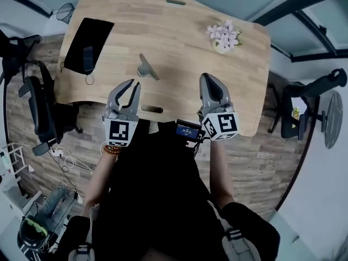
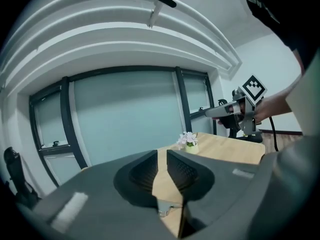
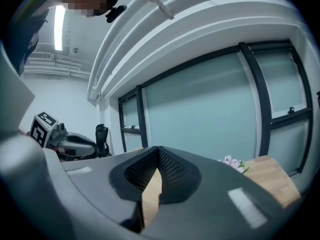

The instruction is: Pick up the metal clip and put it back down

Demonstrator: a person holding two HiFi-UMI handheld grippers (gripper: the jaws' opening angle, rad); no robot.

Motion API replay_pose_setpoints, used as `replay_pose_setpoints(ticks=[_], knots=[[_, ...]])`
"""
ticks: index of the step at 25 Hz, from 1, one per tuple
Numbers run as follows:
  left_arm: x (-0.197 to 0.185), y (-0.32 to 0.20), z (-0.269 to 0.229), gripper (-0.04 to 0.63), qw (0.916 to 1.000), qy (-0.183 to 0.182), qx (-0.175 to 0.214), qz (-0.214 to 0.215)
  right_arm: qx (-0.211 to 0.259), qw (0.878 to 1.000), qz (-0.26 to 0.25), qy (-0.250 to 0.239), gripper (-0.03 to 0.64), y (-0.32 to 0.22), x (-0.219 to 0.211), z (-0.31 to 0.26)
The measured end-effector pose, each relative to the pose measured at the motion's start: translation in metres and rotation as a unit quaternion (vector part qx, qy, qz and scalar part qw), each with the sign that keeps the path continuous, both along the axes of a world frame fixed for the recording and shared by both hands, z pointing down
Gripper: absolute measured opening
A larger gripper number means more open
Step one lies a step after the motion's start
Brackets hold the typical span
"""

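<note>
left gripper (image 1: 129, 87) fingers narrowly apart, empty | right gripper (image 1: 208, 80) fingers together | metal clip (image 1: 147, 68) on table (image 1: 179, 37) | flowers (image 1: 223, 32) in pot (image 1: 221, 49)

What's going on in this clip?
A person holds a gripper in each hand over the near edge of a wooden table. The metal clip lies on the table, untouched, just ahead of the left gripper, whose jaws stand slightly apart with nothing between them. The right gripper is shut and empty.
</note>
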State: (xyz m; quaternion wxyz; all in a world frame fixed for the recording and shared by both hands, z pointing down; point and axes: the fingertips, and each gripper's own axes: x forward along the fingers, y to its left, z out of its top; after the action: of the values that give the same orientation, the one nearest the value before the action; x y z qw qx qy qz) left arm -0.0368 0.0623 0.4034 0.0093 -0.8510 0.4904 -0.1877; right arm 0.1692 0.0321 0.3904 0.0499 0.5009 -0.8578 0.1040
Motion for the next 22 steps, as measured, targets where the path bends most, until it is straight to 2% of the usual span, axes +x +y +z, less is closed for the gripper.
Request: replay_pose_setpoints(ticks=[5, 14, 22], knots=[[-0.01, -0.021, 0.034, 0.095, 0.9994, -0.014, -0.03, -0.006, -0.021, 0.999, -0.028, 0.014, 0.021, -0.026, -0.015, 0.014], [-0.025, -0.037, 0.115, 0.192, 0.9945, -0.045, -0.086, 0.038, -0.06, 0.997, -0.035, 0.024, 0.021, -0.041, -0.044, 0.039], [-0.038, -0.048, 0.174, 0.246, 0.9883, -0.057, -0.132, 0.049, -0.082, 0.995, -0.035, 0.034, 0.021, -0.051, -0.062, 0.048]])
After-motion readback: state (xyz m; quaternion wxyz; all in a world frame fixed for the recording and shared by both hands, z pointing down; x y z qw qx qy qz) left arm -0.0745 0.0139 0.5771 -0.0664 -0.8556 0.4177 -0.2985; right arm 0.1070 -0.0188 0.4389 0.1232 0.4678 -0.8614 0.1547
